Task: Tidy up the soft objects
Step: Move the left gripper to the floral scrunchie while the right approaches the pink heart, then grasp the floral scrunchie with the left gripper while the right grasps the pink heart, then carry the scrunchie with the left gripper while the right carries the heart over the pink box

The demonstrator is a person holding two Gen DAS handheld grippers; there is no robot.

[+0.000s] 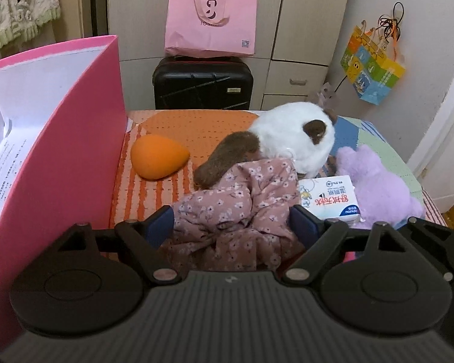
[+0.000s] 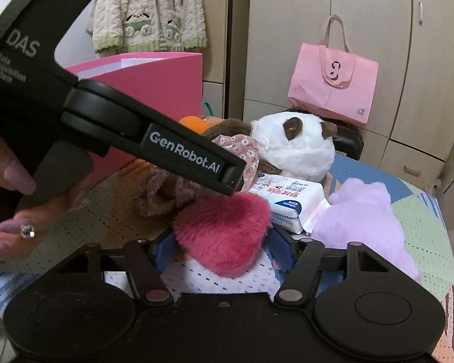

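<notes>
Bedroom corner, wardrobe behind, patchwork quilt [image 1: 154, 187] as the work surface. Pink box [image 1: 75, 139] stands open at 9 o'clock, likely where the soft things go.

Your left tongs [image 1: 233, 227] straddle the floral cloth [image 1: 236, 205], jaws wide on either side; whether the pads press it, you cannot tell from here.

Your right tongs [image 2: 224, 248] bracket the pink furry heart [image 2: 224, 230], pads at its flanks, seemingly gripping.

Panda toy [image 1: 293, 139] at 12, lilac plush [image 1: 378, 187] at 2, both waiting.
</notes>
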